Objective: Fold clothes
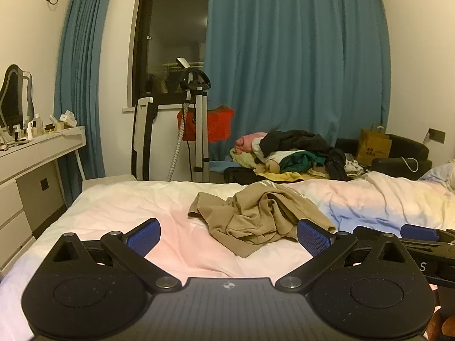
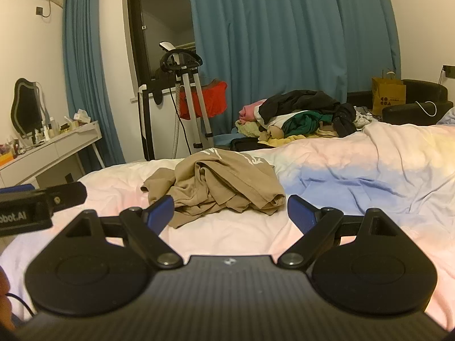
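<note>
On the pale bed (image 1: 113, 213), near its foot end, a tan garment (image 1: 256, 216) lay bunched in a loose heap as we brought both tools toward it. Our left hand-held gripper (image 1: 229, 234) hovered just short of the cloth with its blue pads spread wide and nothing between them; our right hand-held gripper (image 2: 230, 213) was likewise released and empty, its pads standing either side of the heap's near edge without touching it. We judged the garment light, soft and limp, a thin knit that would sag and slide rather than hold any shape, so a pinch on a single layer at a hem or corner looked the better hold; the free edge trailing toward us at the lower left of the pile seemed the easiest to reach. Crumpled as it was, the piece pointed nowhere clearly, though the heap ran longer across the bed than toward us, and pale lettering showed on its far side. Which end was collar or waistband we could not tell. Beyond the bed, a mixed pile of clothes (image 2: 301, 116) waited before the blue curtains (image 1: 298, 56), with a garment steamer (image 1: 196, 119) and a dressing tabletop (image 1: 42, 145) to the left.
</note>
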